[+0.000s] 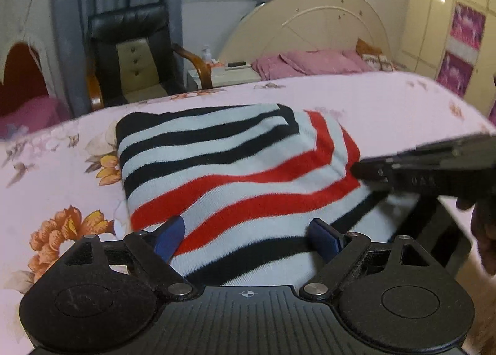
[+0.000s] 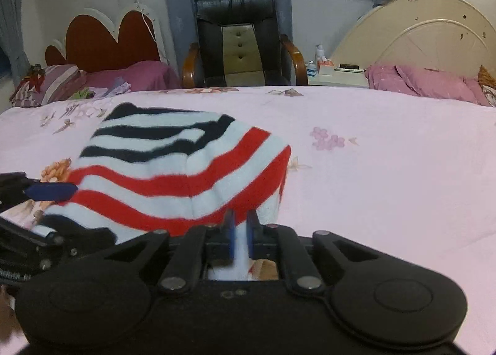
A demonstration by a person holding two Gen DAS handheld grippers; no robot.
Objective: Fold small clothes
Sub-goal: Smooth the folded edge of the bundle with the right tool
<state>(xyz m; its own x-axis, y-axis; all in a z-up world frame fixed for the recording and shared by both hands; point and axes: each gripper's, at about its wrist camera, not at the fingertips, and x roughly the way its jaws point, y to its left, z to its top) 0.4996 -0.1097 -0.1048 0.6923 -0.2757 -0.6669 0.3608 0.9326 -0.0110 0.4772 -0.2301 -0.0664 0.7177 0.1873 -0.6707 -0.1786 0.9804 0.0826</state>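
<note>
Striped sweater (image 1: 235,169) lies folded on pink floral bedspread (image 1: 387,107), long axis running away from both grippers. Left gripper (image 1: 248,234) at near edge, jaws spread wide, cloth between blue pads, not pinched. Right gripper (image 2: 241,228) clenched on near right corner of sweater, white cloth caught between its pads. Both arms equally near; next fold likely carries near edge away. Armchair (image 2: 238,39), pillows (image 2: 427,82) well apart; nothing blocks path.
</note>
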